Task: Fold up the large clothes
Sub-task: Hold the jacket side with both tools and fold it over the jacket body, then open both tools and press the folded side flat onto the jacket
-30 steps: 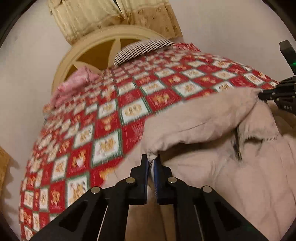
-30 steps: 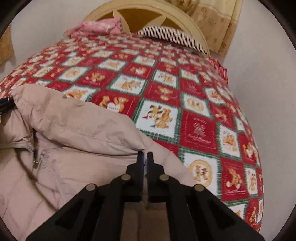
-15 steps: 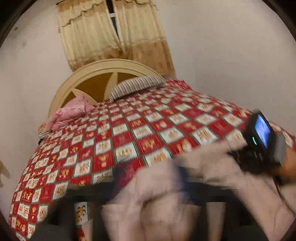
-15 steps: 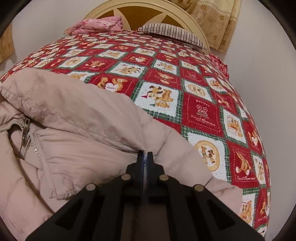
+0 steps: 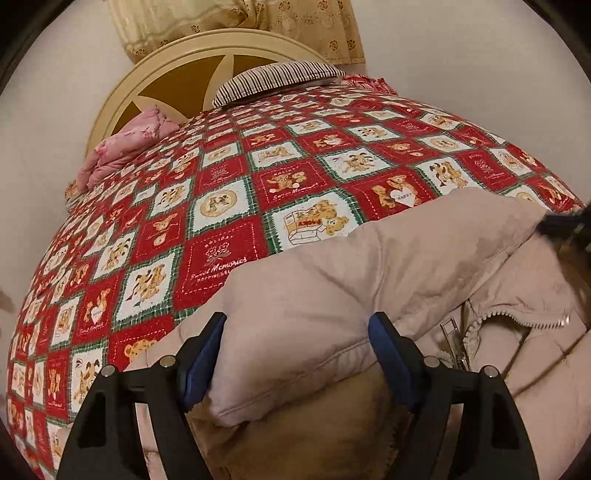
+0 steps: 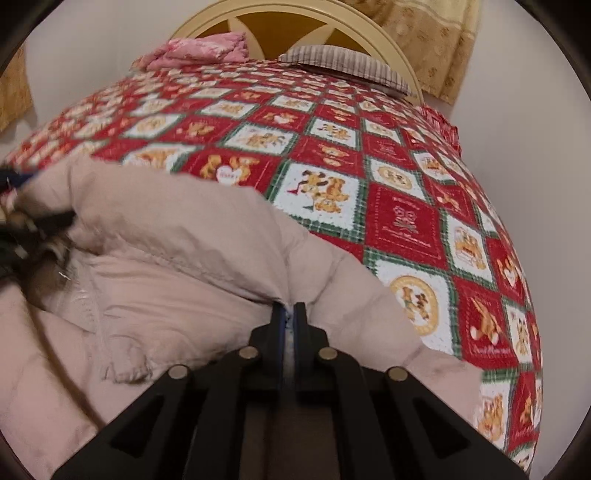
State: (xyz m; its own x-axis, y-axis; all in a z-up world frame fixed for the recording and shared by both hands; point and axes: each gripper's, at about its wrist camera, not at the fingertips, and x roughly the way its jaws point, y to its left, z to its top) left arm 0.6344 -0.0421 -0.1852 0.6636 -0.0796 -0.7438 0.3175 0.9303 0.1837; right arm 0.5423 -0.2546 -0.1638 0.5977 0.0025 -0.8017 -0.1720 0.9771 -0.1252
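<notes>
Released a second ago from a tight pinch on the fabric edge, the left gripper [image 5: 297, 350] now stands wide, its jaws having just been closing again from their widest, with a puffy fold of the beige padded jacket [image 5: 369, 266] bulging between the blue-lined fingers [image 5: 205, 350]; whether the pads press on it cannot be told. Beside that fold, the jacket's zipper [image 5: 476, 325] and metal pull show at the lower right of the left wrist view. At the right wrist, the right gripper [image 6: 289, 314] is pinched nearly closed on a seam of the same jacket [image 6: 192, 258], as it was a second earlier. Between the two tools the garment lies heaped at the near end of the bed, on the red, white and green teddy-bear quilt [image 5: 229, 206]. Farther off, a striped pillow [image 5: 277, 79] and a folded pink blanket [image 5: 125, 147] rest against the cream round headboard [image 5: 177, 55], below a yellow patterned curtain [image 5: 295, 26].
</notes>
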